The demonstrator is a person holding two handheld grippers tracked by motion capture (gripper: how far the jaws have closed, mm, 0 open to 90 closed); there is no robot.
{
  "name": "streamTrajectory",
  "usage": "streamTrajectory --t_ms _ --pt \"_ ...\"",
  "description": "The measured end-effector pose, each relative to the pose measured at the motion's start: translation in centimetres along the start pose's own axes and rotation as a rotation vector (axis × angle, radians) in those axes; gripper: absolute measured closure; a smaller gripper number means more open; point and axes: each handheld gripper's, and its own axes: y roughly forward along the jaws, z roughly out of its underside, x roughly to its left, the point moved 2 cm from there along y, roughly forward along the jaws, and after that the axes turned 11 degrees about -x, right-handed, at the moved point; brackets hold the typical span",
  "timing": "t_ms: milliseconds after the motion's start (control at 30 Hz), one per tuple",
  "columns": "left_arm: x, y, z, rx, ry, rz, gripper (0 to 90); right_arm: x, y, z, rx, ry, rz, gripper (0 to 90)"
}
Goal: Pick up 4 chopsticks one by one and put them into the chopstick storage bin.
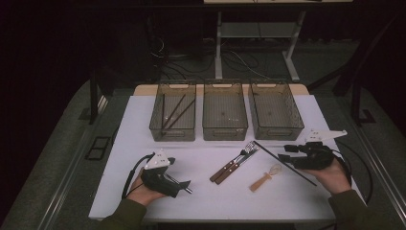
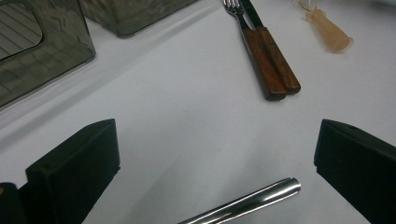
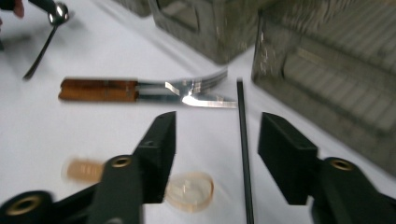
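Left gripper (image 1: 184,187): near left of the white table (image 1: 143,124), held in the person's left hand (image 1: 143,194); jaws spread wide, nothing between the pads.
Metal spoon handle (image 2: 247,201): shiny steel rod lying flat on the table, its end between the two open left jaws in the left gripper view, touching neither. In the high view it shows as a short bright stub (image 1: 187,190) at the left gripper's tips.
Right gripper (image 1: 286,152): near right of the table, in the person's right hand (image 1: 332,175); jaws open, one on each side of the black chopstick, not closed on it.
Black chopstick (image 1: 285,163): long thin stick lying flat, slanting from near the right bin toward the near right; in the right gripper view it runs up between the jaws (image 3: 243,154), closer to the right-hand jaw.
Fork and knife (image 1: 232,164): wooden handles side by side, touching, middle of the table, tips toward the bins.
Small wooden-handled spoon (image 1: 265,178): pale, clear bowl, just right of the fork and knife, left of the chopstick.
Bins: three smoky clear bins in a row at the far side. Left bin (image 1: 173,129) holds dark chopsticks leaning inside; middle bin (image 1: 225,129) and right bin (image 1: 280,130) follow to the right.
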Motion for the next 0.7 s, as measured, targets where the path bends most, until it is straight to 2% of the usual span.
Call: streamTrajectory --t_ms 200,400,467,567,700 --pt "0.0 0.0 -0.1 -0.001 0.0 0.002 0.0 -0.8 -0.9 2.0 0.035 0.025 0.018 62.3" --pt "-0.1 0.0 -0.1 -0.001 0.004 0.002 0.0 -1.3 -0.6 3.1 0.091 0.036 0.029 70.5" --pt "0.0 0.0 -0.1 0.0 0.005 0.002 0.0 -1.3 -0.3 3.4 0.119 0.009 0.044 72.3" --pt "0.0 0.0 -0.1 -0.002 0.005 0.005 0.0 -1.5 -0.1 3.8 0.148 0.012 0.055 75.0" --pt "-0.1 0.0 -0.1 -0.004 0.004 0.005 0.0 -1.5 0.1 4.0 0.157 -0.003 0.061 76.3"
